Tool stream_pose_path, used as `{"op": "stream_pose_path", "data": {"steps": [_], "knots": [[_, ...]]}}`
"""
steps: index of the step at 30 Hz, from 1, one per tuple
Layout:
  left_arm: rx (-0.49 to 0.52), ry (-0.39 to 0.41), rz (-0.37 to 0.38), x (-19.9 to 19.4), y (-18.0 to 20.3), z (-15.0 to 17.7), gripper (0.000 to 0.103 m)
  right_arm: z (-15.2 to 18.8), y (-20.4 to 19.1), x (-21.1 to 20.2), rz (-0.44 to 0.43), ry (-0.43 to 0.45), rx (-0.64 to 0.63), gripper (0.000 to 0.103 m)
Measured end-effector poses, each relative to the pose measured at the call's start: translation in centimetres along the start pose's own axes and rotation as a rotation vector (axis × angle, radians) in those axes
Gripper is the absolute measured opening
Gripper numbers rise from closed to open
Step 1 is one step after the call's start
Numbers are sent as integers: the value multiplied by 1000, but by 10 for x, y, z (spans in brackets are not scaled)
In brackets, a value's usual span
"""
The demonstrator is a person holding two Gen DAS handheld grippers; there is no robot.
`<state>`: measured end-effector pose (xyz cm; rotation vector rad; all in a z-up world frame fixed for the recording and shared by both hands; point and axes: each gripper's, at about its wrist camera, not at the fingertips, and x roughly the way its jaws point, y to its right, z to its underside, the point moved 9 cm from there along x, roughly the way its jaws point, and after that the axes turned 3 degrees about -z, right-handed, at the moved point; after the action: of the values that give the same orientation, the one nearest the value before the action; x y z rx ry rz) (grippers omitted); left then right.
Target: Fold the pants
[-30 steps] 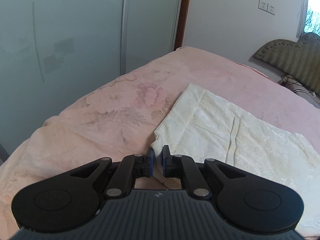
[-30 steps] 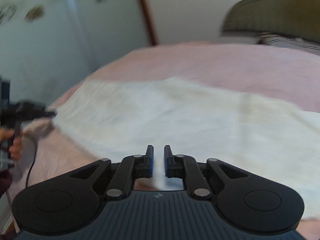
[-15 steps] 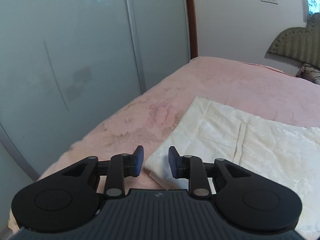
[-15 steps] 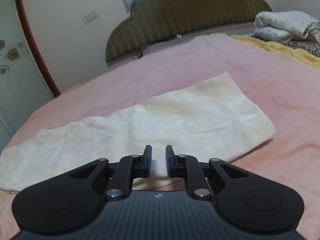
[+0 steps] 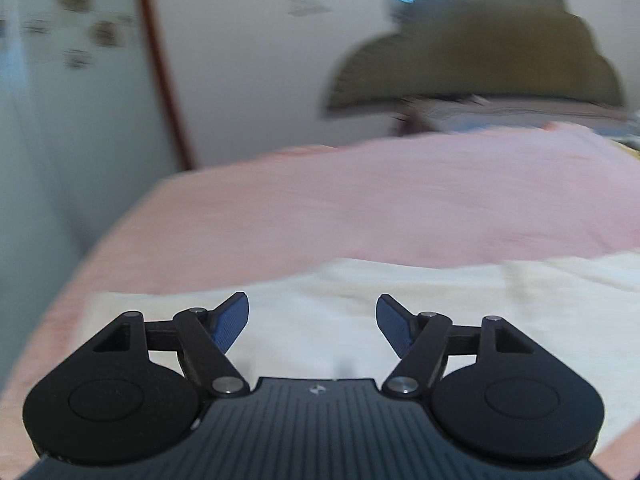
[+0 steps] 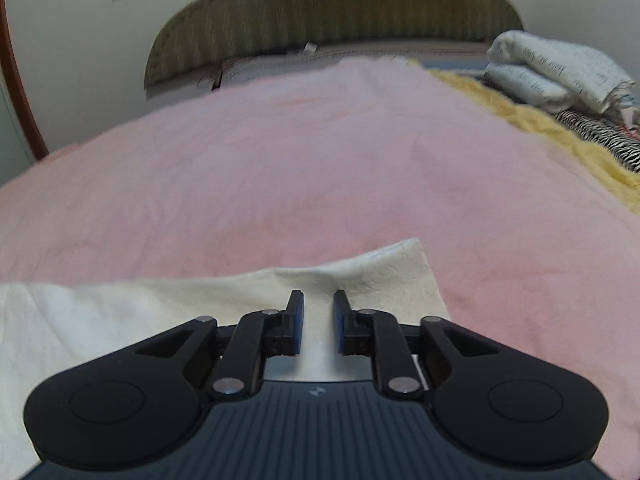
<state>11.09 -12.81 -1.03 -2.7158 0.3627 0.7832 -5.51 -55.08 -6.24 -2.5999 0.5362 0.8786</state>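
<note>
Your left gripper (image 5: 312,320) angles down over the cream pants (image 5: 360,304), and its jaws are opening wide with nothing pinched between the blue pads (image 5: 231,322); the cloth simply lies beneath them. Your right gripper (image 6: 318,320) also tilts down toward the bed, near the pants' end (image 6: 380,276), where one corner lifts slightly off the pink bedspread (image 6: 280,168). Its jaws stand narrowly apart and are opening, and the pads do not press on the fabric seen through the gap. The pants lie flat across the bedspread, running sideways in both views. The left view is motion-blurred and shows a pale sliding door (image 5: 60,120) with flower decals and a brown door frame (image 5: 164,80). Only the right view shows the folded white bedding (image 6: 560,76), a yellow blanket (image 6: 540,128) and zebra-striped fabric (image 6: 600,132) beside it. Both show the olive headboard (image 6: 332,12). A small logo mark (image 6: 318,392) sits on each gripper body; no writing is readable.
</note>
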Motion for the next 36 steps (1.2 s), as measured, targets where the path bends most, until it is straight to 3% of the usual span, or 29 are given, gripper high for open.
{"op": "stream_pose_path", "data": {"steps": [2,4,6,9,12,14,16,18,22,23,27,30,34,36], "knots": [[17,-54,121,15,43,0,74,8,-34,-5,-130,-29,-61,19],[53,-101,190,36,81,2,74,16,-58,2,-181,-77,-140,19],[85,-116,179,56,105,3,74,19,-55,22,-115,-120,-181,19],[142,-142,104,88,116,6,71,6,-19,41,-59,-101,-65,18],[81,-135,109,84,110,0,71,-4,-3,24,17,-61,3,21],[69,-92,129,74,111,-3,73,5,-21,8,-80,-63,-56,22],[103,-69,104,72,117,-6,75,21,-37,3,-183,-100,-94,24],[118,-104,99,75,129,-2,75,30,-28,13,-105,-114,-120,24],[76,-123,123,70,135,5,75,14,6,5,27,-27,42,25],[74,-120,125,67,135,5,75,12,4,-2,29,-6,34,25],[56,-127,148,58,140,7,75,20,-29,-19,-117,-32,-38,25],[52,-129,169,50,147,8,75,28,-40,-25,-89,-46,-94,26],[62,-116,189,39,157,8,76,38,-48,-30,-113,-56,-92,26],[64,-117,200,36,162,9,79,45,-44,-25,-94,-82,-99,31]]}}
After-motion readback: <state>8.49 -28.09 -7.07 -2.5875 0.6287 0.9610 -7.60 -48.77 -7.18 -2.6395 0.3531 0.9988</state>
